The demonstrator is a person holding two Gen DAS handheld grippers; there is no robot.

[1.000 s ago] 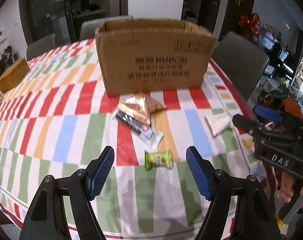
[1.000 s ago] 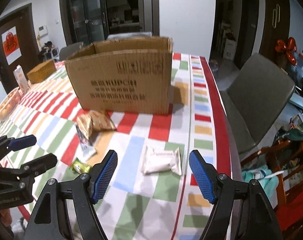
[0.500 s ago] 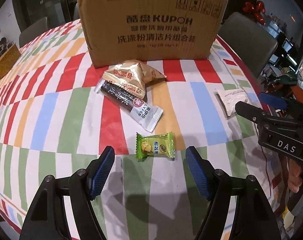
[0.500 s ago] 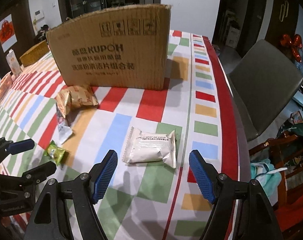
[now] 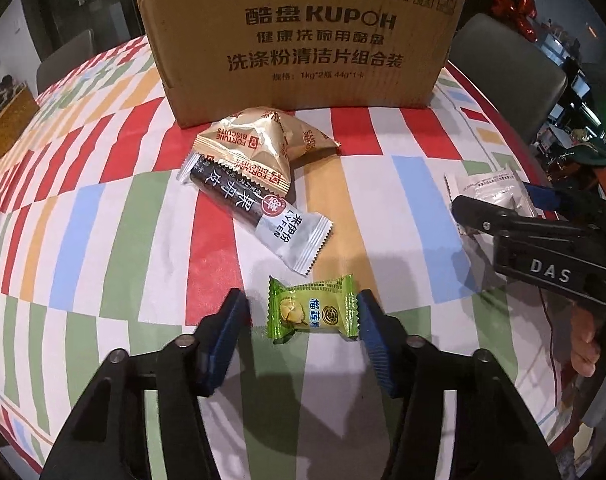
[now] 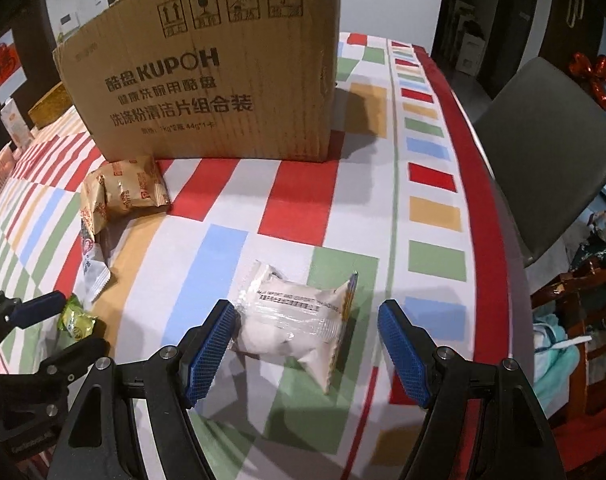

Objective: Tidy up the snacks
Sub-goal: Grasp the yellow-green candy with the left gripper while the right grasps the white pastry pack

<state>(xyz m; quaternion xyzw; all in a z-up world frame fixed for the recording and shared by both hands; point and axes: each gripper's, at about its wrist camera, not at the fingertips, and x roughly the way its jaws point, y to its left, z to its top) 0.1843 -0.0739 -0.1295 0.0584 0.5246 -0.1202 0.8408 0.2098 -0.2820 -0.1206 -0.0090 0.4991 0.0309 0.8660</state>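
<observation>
Left wrist view shows our left hand-held gripper [image 5: 301, 312] closing around the green candy [image 5: 313, 313], not yet gripping, while our right hand-held gripper [image 6: 307, 334] stands wide over the white packet [image 6: 295, 320]; either slick wrapper could squirt free.

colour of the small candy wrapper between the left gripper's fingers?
Light green candy wrapper with blue print; clearest in the left wrist view.

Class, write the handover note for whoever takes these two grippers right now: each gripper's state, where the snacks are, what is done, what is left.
Left gripper: jaws closing around the green candy, not yet gripping.
Right gripper: open, straddling the white packet, not gripping.
Gold biscuit packs and the black-and-silver bar lie on the tablecloth before the cardboard box.
Done: nothing visibly stowed; the box's inside is hidden.
Left: probably grip both, box them, then the rest.
</observation>
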